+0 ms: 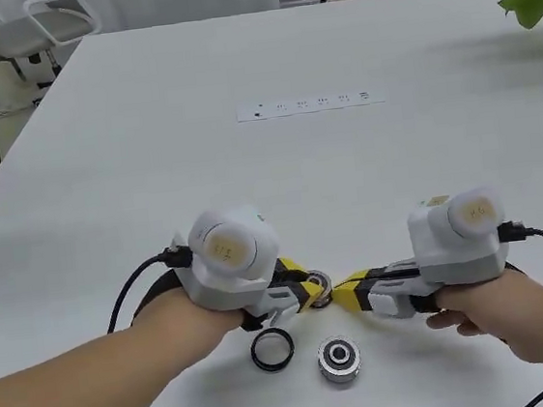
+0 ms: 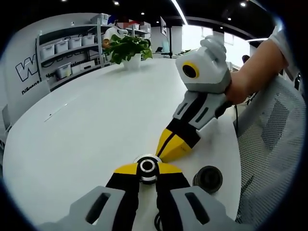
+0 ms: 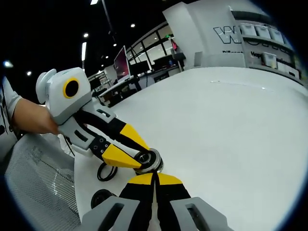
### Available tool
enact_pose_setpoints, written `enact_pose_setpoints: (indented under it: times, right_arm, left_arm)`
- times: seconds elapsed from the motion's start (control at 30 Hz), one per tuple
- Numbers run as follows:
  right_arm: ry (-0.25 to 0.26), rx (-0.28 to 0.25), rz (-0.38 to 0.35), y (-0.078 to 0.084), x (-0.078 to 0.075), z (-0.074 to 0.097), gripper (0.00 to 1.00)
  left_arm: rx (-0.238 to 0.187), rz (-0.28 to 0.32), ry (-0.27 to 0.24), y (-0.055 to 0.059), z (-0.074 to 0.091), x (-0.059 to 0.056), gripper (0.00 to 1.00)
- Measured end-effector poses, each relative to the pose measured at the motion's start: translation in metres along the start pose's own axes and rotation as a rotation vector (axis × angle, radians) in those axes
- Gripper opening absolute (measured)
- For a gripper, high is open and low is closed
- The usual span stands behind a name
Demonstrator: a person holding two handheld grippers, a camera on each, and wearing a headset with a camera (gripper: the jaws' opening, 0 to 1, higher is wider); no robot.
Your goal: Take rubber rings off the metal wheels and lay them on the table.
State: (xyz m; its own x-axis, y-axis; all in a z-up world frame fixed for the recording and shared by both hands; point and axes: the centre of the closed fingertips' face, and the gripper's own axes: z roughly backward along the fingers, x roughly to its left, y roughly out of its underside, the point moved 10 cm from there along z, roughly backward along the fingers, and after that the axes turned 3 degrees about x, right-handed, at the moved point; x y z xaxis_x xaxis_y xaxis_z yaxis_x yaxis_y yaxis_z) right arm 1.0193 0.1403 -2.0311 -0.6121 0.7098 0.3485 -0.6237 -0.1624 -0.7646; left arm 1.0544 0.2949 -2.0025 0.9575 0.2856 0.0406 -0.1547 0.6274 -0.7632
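Two hand-held tools are shown in the head view, meeting tip to tip above a white bench [image 1: 150,158]. The left tool [image 1: 305,287] is clamped on a small metal wheel [image 1: 317,284]. The right tool [image 1: 344,289] is brought against that wheel from the opposite side. A loose black rubber ring [image 1: 272,349] is laid flat on the bench just below the left tool, toward the person. A second wheel [image 1: 339,358] is placed beside the ring, beneath the meeting tips. A power strip [image 1: 310,105] is seen well beyond both tools.

In the left gripper view, the left tool [image 2: 147,169] is closed on the metal wheel [image 2: 147,166], which is held off the bench. The right tool [image 2: 169,147] is pointed in from the right, jaws together, its tip at the wheel's rim. The second wheel [image 2: 208,179], dark outside, is seen to the right of the left tool. A potted plant [image 2: 127,48] is set far ahead.

In the right gripper view, the right tool [image 3: 155,179] is shown with jaws pressed together, just under the metal wheel [image 3: 148,161] gripped by the left tool [image 3: 139,156]. Whether anything is pinched cannot be told. The rubber ring [image 3: 107,172] and second wheel [image 3: 101,197] are seen left of the right tool.
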Motion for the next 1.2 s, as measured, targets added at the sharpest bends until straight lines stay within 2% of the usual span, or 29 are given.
enact_pose_setpoints:
  times: [0.23, 0.3, 0.33, 0.43, 0.5, 0.93, 1.2]
  right_arm:
    - [0.000, -0.031, -0.073, 0.0000, -0.0033, 0.0029, 0.00]
    - [-0.002, -0.083, -0.125, -0.0035, -0.0050, 0.0042, 0.00]
    - [-0.006, -0.087, -0.140, -0.0048, -0.0061, 0.0054, 0.00]
    - [-0.002, -0.082, -0.129, -0.0040, -0.0034, 0.0057, 0.00]
    - [-0.009, -0.092, -0.151, -0.0041, -0.0028, 0.0064, 0.00]
    - [-0.025, -0.109, -0.175, -0.0050, 0.0015, 0.0080, 0.00]
    - [-0.024, -0.106, -0.154, -0.0056, 0.0021, 0.0083, 0.00]
  left_arm:
    - [0.002, -0.004, -0.003, 0.0001, 0.0000, -0.0003, 0.07]
    - [0.001, -0.003, -0.003, 0.0002, 0.0000, -0.0004, 0.07]
    - [0.000, -0.003, -0.003, 0.0001, -0.0001, -0.0007, 0.07]
    - [0.000, -0.003, -0.006, -0.0001, 0.0000, -0.0015, 0.07]
    - [0.001, -0.002, -0.006, -0.0003, 0.0000, -0.0018, 0.07]
    - [0.009, -0.010, -0.012, -0.0012, -0.0005, -0.0019, 0.07]
    - [0.011, -0.013, -0.013, -0.0015, -0.0004, -0.0019, 0.07]
